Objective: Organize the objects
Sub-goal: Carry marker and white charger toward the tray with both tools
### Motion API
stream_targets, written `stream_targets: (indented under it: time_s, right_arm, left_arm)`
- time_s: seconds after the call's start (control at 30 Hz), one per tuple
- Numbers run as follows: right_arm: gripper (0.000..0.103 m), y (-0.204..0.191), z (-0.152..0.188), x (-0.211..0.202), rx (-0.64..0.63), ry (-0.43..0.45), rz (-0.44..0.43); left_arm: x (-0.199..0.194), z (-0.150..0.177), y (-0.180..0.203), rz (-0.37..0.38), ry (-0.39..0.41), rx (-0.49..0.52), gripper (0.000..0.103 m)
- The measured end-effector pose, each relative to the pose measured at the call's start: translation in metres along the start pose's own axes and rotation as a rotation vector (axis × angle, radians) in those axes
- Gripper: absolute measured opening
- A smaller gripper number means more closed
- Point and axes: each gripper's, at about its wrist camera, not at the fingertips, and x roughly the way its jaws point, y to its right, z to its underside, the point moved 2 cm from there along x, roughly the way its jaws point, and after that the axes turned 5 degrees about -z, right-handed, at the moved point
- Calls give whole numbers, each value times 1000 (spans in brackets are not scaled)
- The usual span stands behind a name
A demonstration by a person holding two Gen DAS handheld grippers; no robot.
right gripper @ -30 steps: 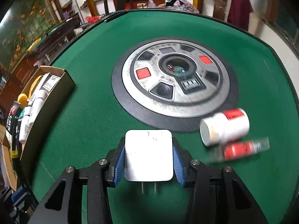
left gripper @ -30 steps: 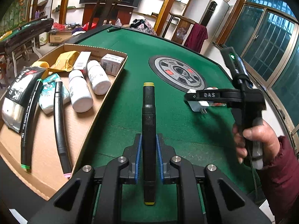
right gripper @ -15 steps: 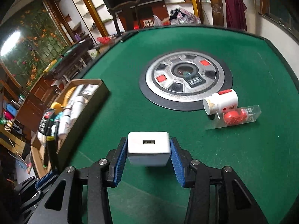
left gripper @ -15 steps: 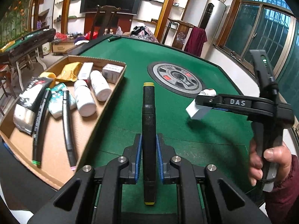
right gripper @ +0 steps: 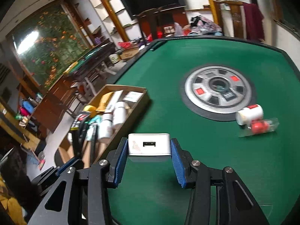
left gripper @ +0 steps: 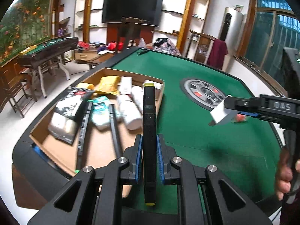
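Both tongs loaded above the green bench point(left gripper: 196, 131)

Left tongs point(left gripper: 149, 156) clamp a black marker point(left gripper: 149, 123); right tongs point(right gripper: 149, 151) grip a white charger point(right gripper: 149, 144). Cardboard box point(left gripper: 61, 157) holds bottles, markers, blurry packets.

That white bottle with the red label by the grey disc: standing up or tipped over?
Tipped over. The white bottle lies on its side on the green table.

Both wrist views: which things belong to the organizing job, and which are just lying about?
Job:
left gripper clamping black marker
right gripper clamping white charger
cardboard tray
white bottle
clear red packet

Lying about:
TV
maroon cloth
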Motion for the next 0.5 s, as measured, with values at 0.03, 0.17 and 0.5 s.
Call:
stream_targets:
  time_s: [0.03, 0.17, 0.5]
  right_arm:
    - [49, -6, 0, 1, -7, -1, -9]
    - [49, -29, -3, 10, -32, -16, -47]
    - [49, -72, -5, 51, -47, -128, -161]
  left_arm:
    - [0, -1, -4, -13, 4, -1, 15]
    - [-1, -5, -16, -68, 28, -4, 15]
    - [6, -11, -55, -131, 41, -48, 15]
